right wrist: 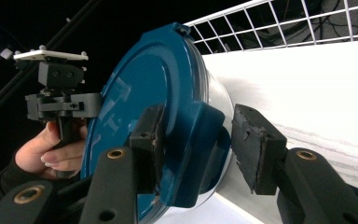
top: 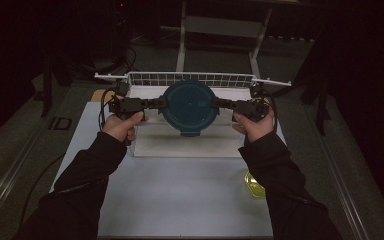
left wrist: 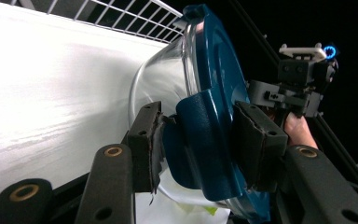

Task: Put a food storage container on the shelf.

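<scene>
A round clear glass container with a dark blue lid (top: 190, 106) hangs between my two grippers, above the white board (top: 180, 142). My left gripper (top: 161, 102) is shut on the lid's left latch tab (left wrist: 200, 140), one pad on the lid top and the other on the glass side. Opposite it, my right gripper (top: 219, 103) is shut on the right latch tab (right wrist: 193, 149), with its far pad (right wrist: 256, 149) against the glass wall. The lid (right wrist: 144, 107) faces up toward the high view.
A white wire basket (top: 190, 79) stands just behind the container at the table's far edge. A yellow-green object (top: 254, 184) lies by my right forearm near the right edge. The pale table top (top: 180, 195) stretches toward the person.
</scene>
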The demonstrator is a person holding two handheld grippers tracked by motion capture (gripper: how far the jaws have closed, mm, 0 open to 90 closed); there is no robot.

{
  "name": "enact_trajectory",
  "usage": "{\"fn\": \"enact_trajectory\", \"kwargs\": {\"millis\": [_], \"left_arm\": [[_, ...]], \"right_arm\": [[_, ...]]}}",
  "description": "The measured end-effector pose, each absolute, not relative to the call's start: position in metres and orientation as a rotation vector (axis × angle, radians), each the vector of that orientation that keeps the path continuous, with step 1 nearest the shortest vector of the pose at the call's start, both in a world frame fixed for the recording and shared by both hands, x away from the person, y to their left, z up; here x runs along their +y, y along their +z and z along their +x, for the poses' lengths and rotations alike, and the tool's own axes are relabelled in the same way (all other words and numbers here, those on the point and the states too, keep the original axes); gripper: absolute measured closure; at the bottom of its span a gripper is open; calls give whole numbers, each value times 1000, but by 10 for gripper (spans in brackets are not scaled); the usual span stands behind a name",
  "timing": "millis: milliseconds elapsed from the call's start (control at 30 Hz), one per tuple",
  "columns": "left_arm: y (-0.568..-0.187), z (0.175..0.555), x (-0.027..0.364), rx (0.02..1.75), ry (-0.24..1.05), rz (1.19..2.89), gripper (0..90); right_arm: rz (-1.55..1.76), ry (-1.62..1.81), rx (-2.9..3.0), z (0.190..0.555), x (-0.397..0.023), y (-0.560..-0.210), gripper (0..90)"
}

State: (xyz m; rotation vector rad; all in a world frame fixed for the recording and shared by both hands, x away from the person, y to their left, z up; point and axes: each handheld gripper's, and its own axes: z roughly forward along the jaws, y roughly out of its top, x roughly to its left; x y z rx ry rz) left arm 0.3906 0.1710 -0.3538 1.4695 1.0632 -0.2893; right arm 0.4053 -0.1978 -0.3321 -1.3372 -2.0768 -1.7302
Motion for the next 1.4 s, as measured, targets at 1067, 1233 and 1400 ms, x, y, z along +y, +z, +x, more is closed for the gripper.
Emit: {"fn": "enact_trajectory", "kwargs": {"millis": [1067, 1233, 1400], "left_arm": [[-330, 376, 165, 1050, 45, 1539, 432], [-326, 367, 171, 1023, 99, 1525, 387], [-326, 354, 174, 965, 106, 1513, 282]], "right_arm": [[-1345, -1792, -2236, 393, -199, -313, 549], [-1315, -1824, -2270, 381, -202, -305, 576], [-1246, -1822, -2279, 363, -202, -302, 698]]}}
